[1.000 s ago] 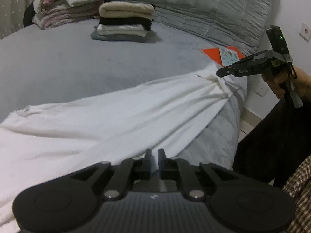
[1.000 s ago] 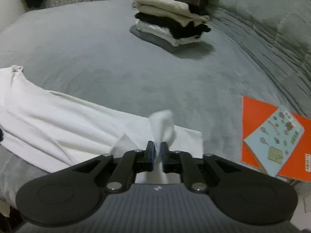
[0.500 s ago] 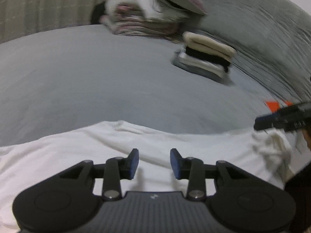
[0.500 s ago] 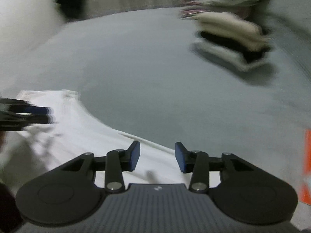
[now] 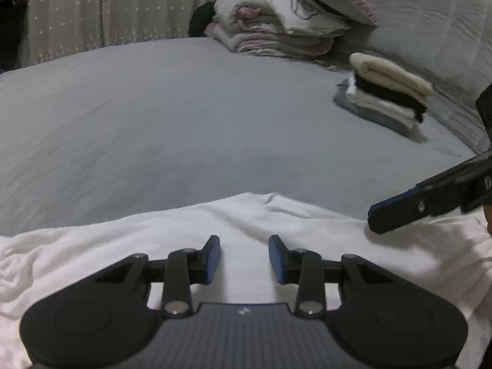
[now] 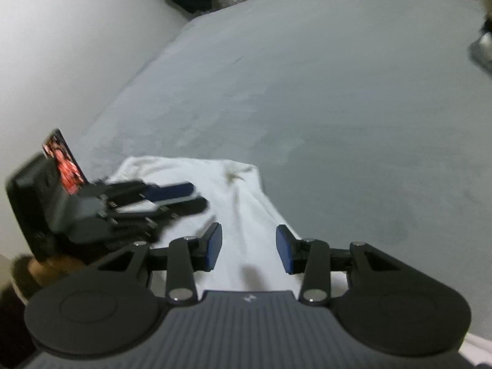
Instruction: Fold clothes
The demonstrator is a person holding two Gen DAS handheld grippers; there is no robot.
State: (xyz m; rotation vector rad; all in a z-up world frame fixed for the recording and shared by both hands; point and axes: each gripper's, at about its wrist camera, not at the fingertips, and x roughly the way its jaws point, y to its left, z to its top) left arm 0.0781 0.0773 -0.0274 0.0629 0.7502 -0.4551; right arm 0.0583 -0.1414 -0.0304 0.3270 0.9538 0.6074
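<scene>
We see a plain white garment [image 5: 246, 230] on a plain grey bed [image 5: 153, 117]. Folded stack [image 5: 387, 92]: cream, black, white, grey. Bedding pile [image 5: 276, 27]: off-white with pink. Curtain [image 5: 107, 6]: beige, small pale dots. Hand-held gripper pads [image 5: 215, 259]: blue on black.

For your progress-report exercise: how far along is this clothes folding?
Done: a stack of folded clothes sits on the bed. In hand: nothing; both hand-held grippers, left closing and right, hover open-jawed over the white garment. Left: finishing its folds and stacking it.
</scene>
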